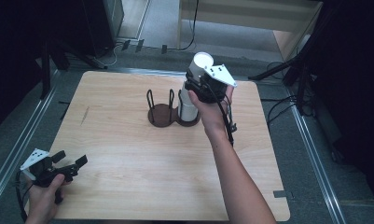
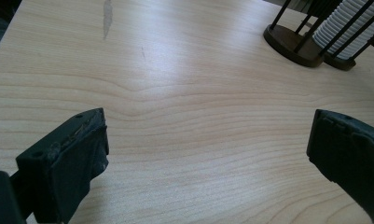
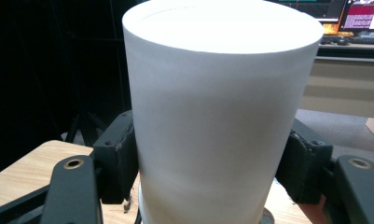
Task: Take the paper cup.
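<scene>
A dark brown two-slot cup holder (image 1: pixel 160 116) with black wire rods stands mid-table. Its right slot holds a stack of white cups (image 1: pixel 189 111); the left slot is bare. My right gripper (image 1: pixel 195 87) is shut on a tall white cup (image 1: pixel 202 63) at the top of that stack, tilted a little to the right. In the right gripper view the cup (image 3: pixel 217 107) stands between the pads (image 3: pixel 117 158). I cannot tell whether it is free of the stack. My left gripper (image 1: pixel 72 164) hovers open near the table's front left corner, holding nothing. Its view shows the holder (image 2: pixel 287 43) and the ribbed stack (image 2: pixel 348 25) far off.
The wooden table (image 1: pixel 128 158) has a small dark scuff (image 1: pixel 85 115) at its left. Metal rails run along both sides of it. Cables lie on the floor behind the table, and a desk with lit monitors (image 3: pixel 357 14) stands beyond.
</scene>
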